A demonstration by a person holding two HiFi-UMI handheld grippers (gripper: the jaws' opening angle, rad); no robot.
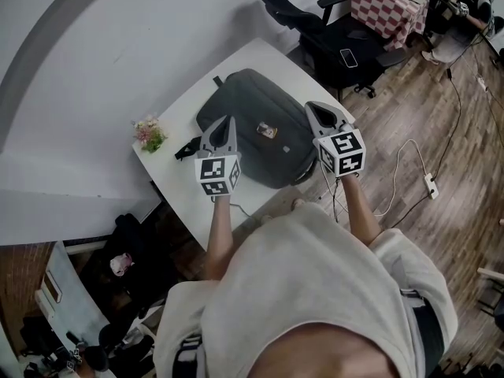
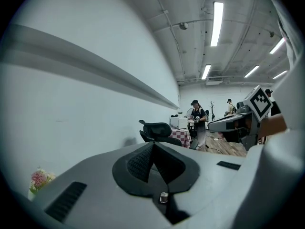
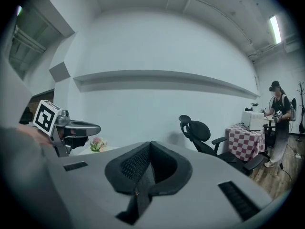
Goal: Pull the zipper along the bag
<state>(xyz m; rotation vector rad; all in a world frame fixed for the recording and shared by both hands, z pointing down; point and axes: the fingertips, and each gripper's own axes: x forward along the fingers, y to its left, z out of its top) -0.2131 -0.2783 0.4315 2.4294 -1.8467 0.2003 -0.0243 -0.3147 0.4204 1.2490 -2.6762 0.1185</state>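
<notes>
The room has a white wall [image 1: 157, 30] with a long grey ledge [image 3: 157, 78], a wooden floor [image 1: 449, 124], a black office chair [image 1: 315, 22] beside a checked cloth [image 1: 382, 10] on a table, a small white table [image 1: 177, 183], and long bright lamps [image 2: 217, 23] on the ceiling [image 2: 248, 13].

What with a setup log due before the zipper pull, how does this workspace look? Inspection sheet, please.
Surface: white table, bag across its middle.
Job's things: dark grey bag lying flat; zipper not made out.
Clutter: pink flowers at the table's left corner.
Grippers: left claw and right claw both shut, empty, held over the bag.
Cables: white cable to a power strip on the floor.
Surroundings: black office chair, checkered table, wooden floor.
</notes>
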